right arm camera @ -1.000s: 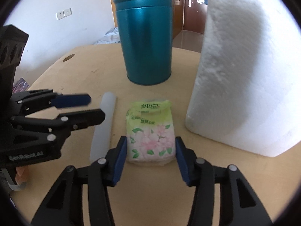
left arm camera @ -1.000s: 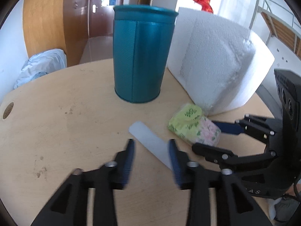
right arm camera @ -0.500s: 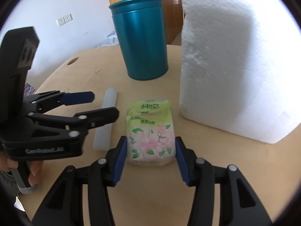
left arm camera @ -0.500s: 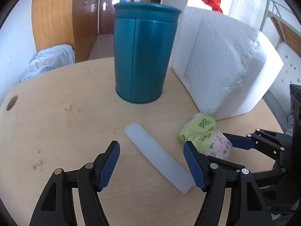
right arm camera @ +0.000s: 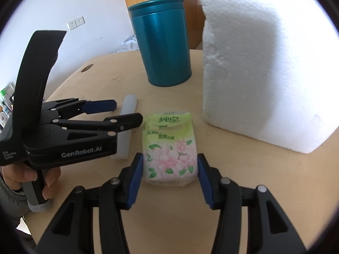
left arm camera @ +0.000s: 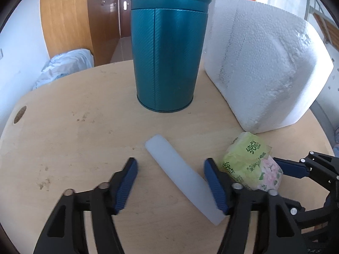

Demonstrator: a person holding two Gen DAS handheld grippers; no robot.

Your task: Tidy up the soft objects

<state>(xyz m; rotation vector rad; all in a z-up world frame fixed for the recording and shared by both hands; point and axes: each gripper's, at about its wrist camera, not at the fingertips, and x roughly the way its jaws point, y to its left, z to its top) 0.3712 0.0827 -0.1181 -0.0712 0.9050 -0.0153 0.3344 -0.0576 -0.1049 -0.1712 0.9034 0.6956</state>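
A green and pink floral tissue pack (right arm camera: 169,148) lies on the round wooden table (left arm camera: 74,148); it also shows in the left wrist view (left arm camera: 252,163). My right gripper (right arm camera: 169,176) is shut on the pack's near end, blue pads against both sides. A translucent white soft strip (left arm camera: 180,175) lies slanted on the table between the open jaws of my left gripper (left arm camera: 170,182), which touches nothing. The strip also shows in the right wrist view (right arm camera: 127,114), partly hidden behind the left gripper (right arm camera: 125,114).
A tall teal canister (left arm camera: 167,48) stands at the table's middle back. A large white foam block (left arm camera: 264,69) stands at the right, close behind the tissue pack. A round cable hole (left arm camera: 20,114) is at the table's left edge.
My left gripper opened from around the white strip and pulled back a little. My right gripper stayed closed on the tissue pack and has drawn slightly away from the foam block.
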